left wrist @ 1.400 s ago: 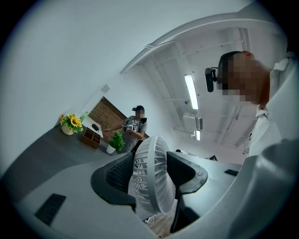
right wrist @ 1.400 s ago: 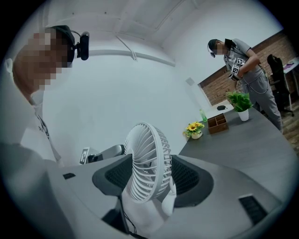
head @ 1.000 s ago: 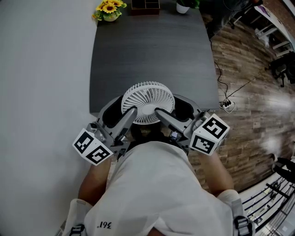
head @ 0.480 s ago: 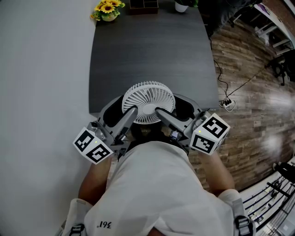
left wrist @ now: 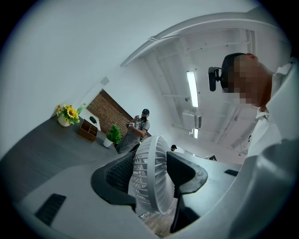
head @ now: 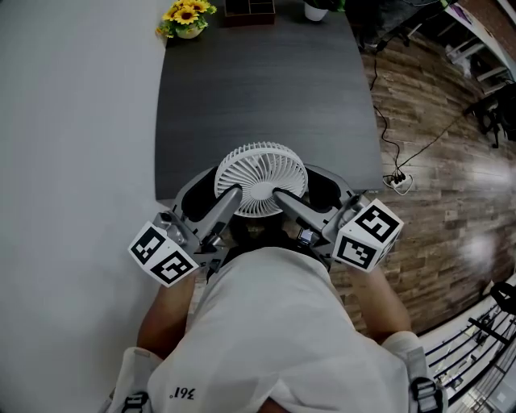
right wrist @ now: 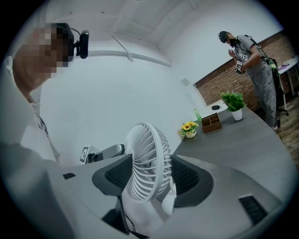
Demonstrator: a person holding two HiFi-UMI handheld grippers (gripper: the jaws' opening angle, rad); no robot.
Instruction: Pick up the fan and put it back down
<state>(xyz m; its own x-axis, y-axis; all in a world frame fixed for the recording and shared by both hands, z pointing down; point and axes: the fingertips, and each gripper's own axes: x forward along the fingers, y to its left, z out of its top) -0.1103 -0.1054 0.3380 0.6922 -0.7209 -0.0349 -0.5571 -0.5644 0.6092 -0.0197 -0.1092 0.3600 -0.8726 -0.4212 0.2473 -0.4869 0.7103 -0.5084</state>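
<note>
While both grippers meet at the near edge of the table (head: 258, 89), the fan (head: 260, 179) sits between them, just in front of the person's chest. It is a small white fan with a round cage of thin radial ribs around a plain hub. In the head view the cage faces up. The right gripper view shows a white stand curving down beneath the cage. No view shows whether the stand touches the table.

The left gripper (left wrist: 149, 173) comes in from the person's left. Its jaws are set at a narrow gap, with one dark ribbed pad against each face of the cage. The right gripper (right wrist: 150, 176) holds the cage the same way from the other side, its two pads pressed to the front and back of the ribs. The marker cubes on both grippers lie close to the person's shirt.

At the far end of the table stands a brown wooden organiser (head: 248, 8) with open compartments; its contents are too small to make out. To its left a pale pot holds sunflowers (head: 188, 16), and to its right a white pot (head: 316, 11) holds a green plant.
</note>
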